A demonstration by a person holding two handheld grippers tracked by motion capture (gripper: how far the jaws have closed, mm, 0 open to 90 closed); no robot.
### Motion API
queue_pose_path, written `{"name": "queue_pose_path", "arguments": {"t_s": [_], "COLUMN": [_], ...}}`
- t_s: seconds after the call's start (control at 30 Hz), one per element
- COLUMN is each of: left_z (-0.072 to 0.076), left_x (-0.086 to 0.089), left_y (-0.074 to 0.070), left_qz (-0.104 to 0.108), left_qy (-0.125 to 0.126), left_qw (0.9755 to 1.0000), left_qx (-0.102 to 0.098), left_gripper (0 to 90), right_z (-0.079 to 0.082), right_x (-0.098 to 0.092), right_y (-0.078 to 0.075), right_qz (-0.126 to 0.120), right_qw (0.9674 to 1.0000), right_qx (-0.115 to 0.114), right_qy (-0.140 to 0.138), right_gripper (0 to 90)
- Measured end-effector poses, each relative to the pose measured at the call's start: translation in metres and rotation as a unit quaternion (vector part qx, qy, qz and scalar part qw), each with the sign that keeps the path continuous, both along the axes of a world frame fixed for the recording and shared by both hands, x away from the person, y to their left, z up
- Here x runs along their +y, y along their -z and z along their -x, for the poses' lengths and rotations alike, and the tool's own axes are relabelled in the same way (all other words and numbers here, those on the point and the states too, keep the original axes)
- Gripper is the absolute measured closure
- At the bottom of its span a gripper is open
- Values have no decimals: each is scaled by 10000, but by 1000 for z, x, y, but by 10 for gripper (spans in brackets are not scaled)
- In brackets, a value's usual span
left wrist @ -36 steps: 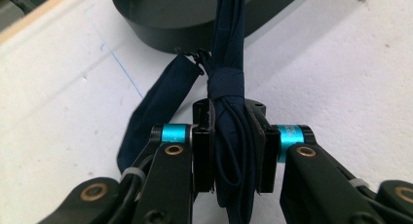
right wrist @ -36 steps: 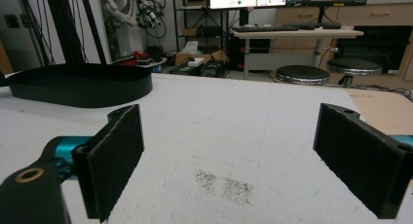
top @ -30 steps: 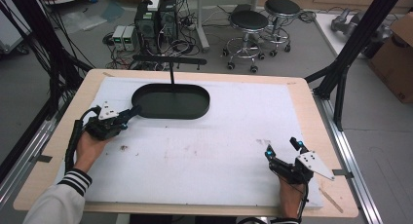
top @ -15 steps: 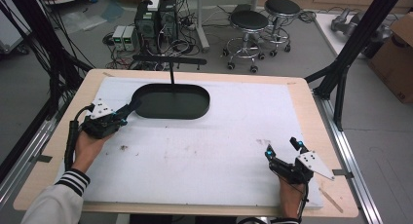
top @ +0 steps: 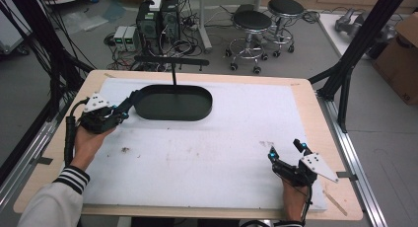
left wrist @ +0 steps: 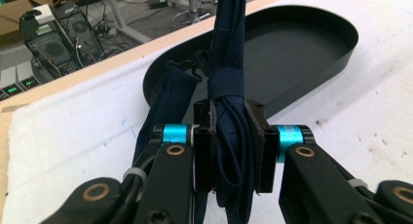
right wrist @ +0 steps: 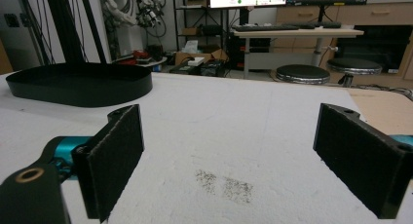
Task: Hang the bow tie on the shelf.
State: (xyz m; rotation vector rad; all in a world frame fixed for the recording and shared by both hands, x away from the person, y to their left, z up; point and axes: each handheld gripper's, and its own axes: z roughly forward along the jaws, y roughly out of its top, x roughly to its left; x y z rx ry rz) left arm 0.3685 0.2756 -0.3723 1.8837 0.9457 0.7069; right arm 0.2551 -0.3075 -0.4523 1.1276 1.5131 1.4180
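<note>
A folded navy umbrella [left wrist: 228, 83], bound by its strap, is clamped between the pads of my left gripper [left wrist: 229, 139]. It points toward the black oval tray [left wrist: 302, 44], and its far end hangs over the tray's near rim. In the high view the left gripper [top: 124, 108] is held above the mat just left of the tray [top: 177, 104], with the umbrella [top: 134, 97] reaching to the tray's left end. My right gripper [top: 285, 148] rests near the front right of the mat. Its jaws stand wide apart with nothing between them [right wrist: 238, 156].
A white foam mat [top: 217, 138] covers the wooden table [top: 315, 118]. A black T-shaped stand [top: 172, 64] rises behind the tray. Faint dirt specks [right wrist: 224, 185] mark the mat. Stools [top: 251, 22] and computer cases [top: 157, 19] stand on the floor beyond the table.
My left gripper has risen a little off the mat with the umbrella still in its grip. The right gripper has stayed put.
</note>
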Motion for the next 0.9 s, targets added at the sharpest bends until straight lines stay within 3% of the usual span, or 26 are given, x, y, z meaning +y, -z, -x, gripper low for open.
{"name": "queue_pose_path", "arguments": {"t_s": [0.1, 0.5, 0.67, 0.9], "left_z": [-2, -13, -17, -26], "left_x": [-1, -11, -19, -29], "left_y": [-8, -41, -47, -59], "left_qz": [64, -43, 32, -76], "left_qy": [-12, -52, 39, 89], "left_qw": [10000, 9992, 9990, 9979], "left_qx": [-61, -403, -445, -644], "left_gripper": [759, 758, 759, 758], "right_z": [0, 0, 0, 0], "right_x": [0, 0, 0, 0], "right_y": [0, 0, 0, 0], "right_qz": [3, 1, 4, 15], "right_qw": [10000, 10000, 10000, 10000], "right_qx": [-7, -10, -17, -9], "right_qy": [-3, 1, -10, 1], "right_gripper": [102, 102, 101, 102]}}
